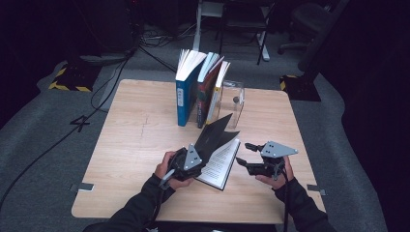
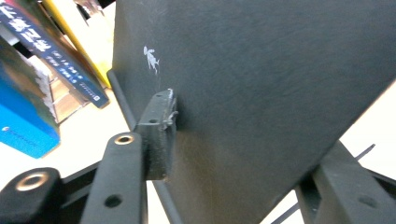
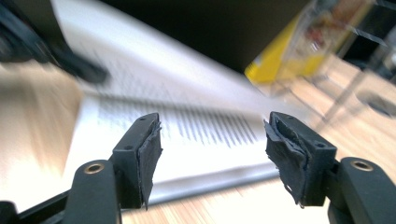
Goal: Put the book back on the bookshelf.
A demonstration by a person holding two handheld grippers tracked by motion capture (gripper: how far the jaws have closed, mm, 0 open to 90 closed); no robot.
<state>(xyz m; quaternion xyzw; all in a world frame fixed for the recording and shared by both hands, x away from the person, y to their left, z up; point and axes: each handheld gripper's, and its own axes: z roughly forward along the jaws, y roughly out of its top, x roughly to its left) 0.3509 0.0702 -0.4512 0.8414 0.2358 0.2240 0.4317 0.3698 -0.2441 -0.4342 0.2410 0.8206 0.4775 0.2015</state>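
Nearest the camera, the left hand-held gripper [image 1: 196,155] pinched the black cover [image 1: 211,137] of the open book [image 1: 220,164], lifting it. Its spine ran away toward the upright books [image 1: 200,87]. Bare worktop [image 1: 135,140] lay leftward. At right, the right hand-held gripper [image 1: 245,154] stood half-open, empty, beside the pages.

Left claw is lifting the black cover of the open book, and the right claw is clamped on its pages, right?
Not quite. The right claw is open, clear of the pages, as the right gripper view shows. The left claw does have the black cover between its jaws.
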